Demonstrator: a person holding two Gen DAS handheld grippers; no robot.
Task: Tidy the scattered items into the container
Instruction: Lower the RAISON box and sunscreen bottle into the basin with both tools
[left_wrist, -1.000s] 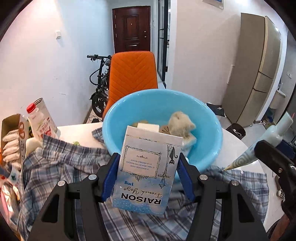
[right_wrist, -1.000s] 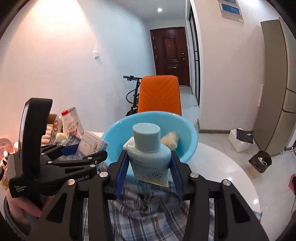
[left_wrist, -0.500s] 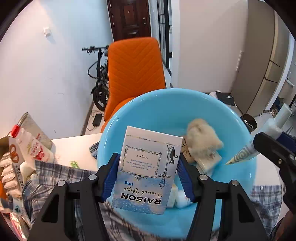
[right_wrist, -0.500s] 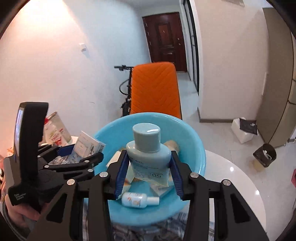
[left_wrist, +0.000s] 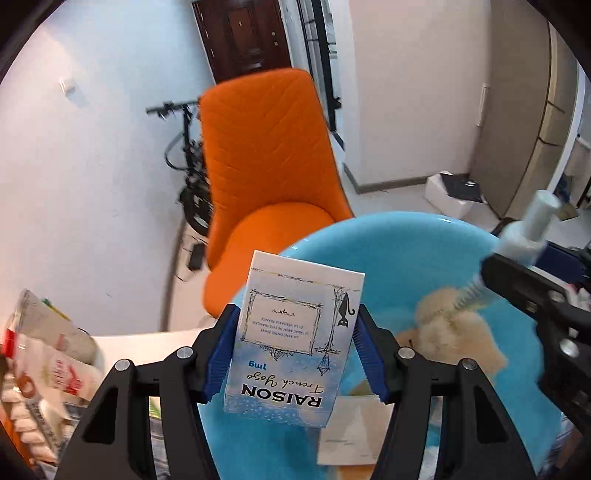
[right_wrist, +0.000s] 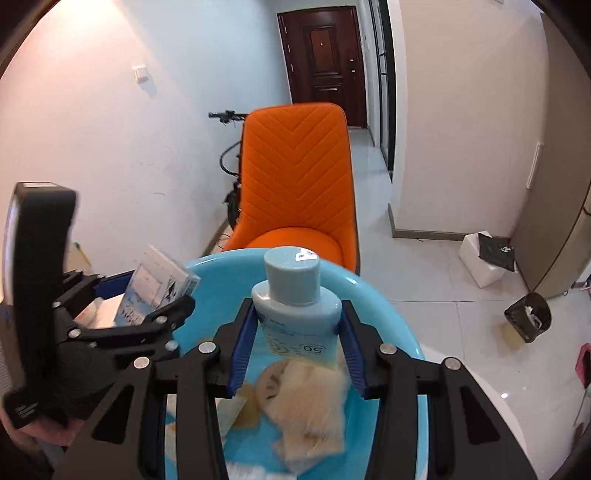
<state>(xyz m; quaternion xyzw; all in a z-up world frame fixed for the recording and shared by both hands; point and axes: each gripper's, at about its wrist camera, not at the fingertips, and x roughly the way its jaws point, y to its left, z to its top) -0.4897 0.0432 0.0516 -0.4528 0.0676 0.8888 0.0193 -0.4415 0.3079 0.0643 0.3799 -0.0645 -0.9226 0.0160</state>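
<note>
The left gripper (left_wrist: 295, 354) clamps a white-and-blue box (left_wrist: 291, 336) between its blue pads, held above the near-left rim of the blue basin (left_wrist: 388, 236). The right gripper (right_wrist: 295, 350) grips a pale blue bottle (right_wrist: 295, 295), cap up, over the basin, above a fuzzy beige item (right_wrist: 314, 402) inside. An orange chair (right_wrist: 295, 177) stands beyond.

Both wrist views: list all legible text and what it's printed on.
"RAISON", "French Yoyo", "1mg": upside down on the box in the left gripper.
Framed small print on that box: too small.
"50": on the bottle in the right gripper.
Snack bag lettering: blurred.
</note>
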